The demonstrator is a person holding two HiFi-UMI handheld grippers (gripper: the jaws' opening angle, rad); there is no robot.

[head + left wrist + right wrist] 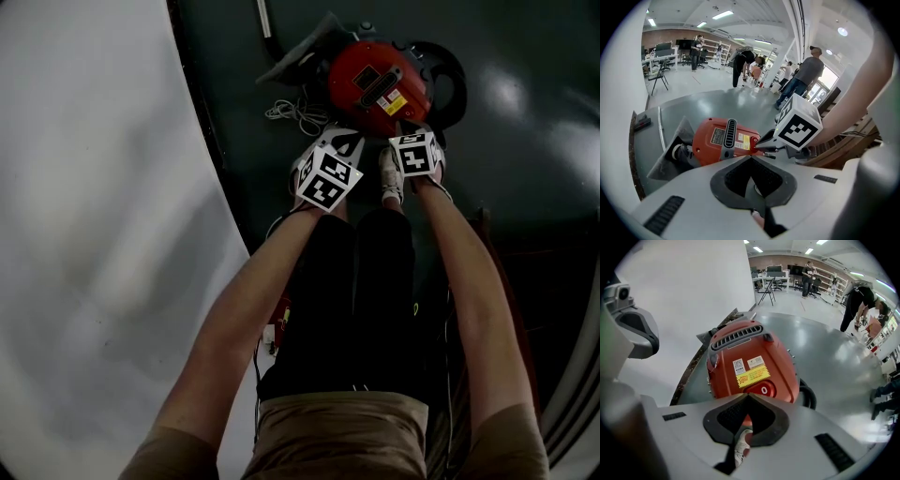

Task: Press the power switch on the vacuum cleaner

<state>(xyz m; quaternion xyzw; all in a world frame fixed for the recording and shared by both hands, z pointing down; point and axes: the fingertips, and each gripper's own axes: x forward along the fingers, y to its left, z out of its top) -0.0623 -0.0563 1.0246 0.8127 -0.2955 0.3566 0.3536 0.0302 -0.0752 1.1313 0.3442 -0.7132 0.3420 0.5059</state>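
On dark floor (834, 362): red vac (750, 352) w/ yellow label (752, 376); right tool (749, 397) pressed together.

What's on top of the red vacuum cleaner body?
Grey vent grille, white labels, a yellow sticker and the red power switch. The shut right tool covers the switch's near edge, so whether it touches can't be seen.
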